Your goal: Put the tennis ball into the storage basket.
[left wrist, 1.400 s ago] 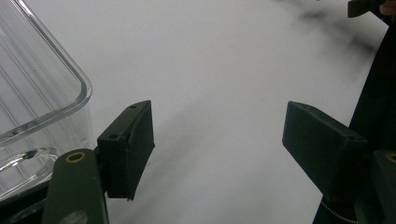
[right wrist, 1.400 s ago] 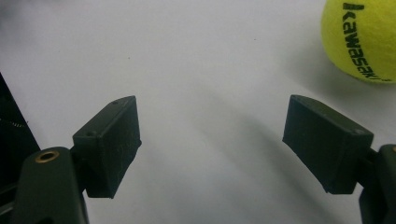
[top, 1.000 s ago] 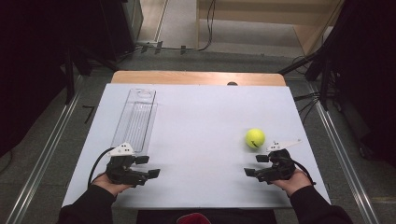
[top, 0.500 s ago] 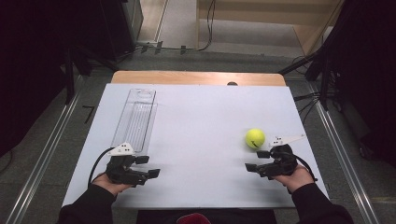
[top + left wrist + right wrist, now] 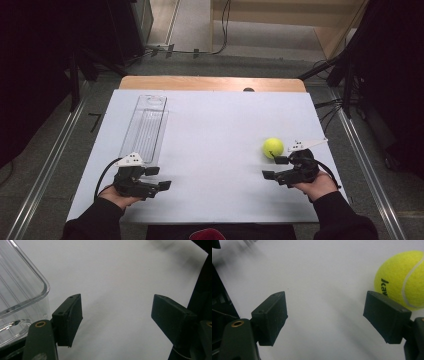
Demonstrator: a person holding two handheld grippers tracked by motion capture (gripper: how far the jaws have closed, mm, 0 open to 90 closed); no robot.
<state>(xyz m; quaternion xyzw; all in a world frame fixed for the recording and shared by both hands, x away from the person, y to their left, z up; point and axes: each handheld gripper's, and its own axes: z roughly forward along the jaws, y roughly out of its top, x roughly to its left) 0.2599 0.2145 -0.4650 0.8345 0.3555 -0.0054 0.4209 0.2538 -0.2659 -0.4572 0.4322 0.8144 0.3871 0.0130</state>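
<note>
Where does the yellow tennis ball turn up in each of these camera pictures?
High view: the tennis ball lies right of centre on the white table top, just beyond the right gripper.
Right gripper view: the ball fills the upper right corner, outside the open jaws and behind the right one.
Left gripper view: the ball is not in it; a clear plastic tray sits at left.
Shared landmark: the white table top.

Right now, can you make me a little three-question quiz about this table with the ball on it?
1. True or false: the fuzzy yellow tennis ball sits inside the long clear plastic tray.
2. Which gripper is nearest the ball? A left gripper B right gripper
3. Fill in: both grippers' jaws hold ____.

Key: 1 false, it lies on the white table sheet. 2 B. 3 nothing, both stand open.
</note>
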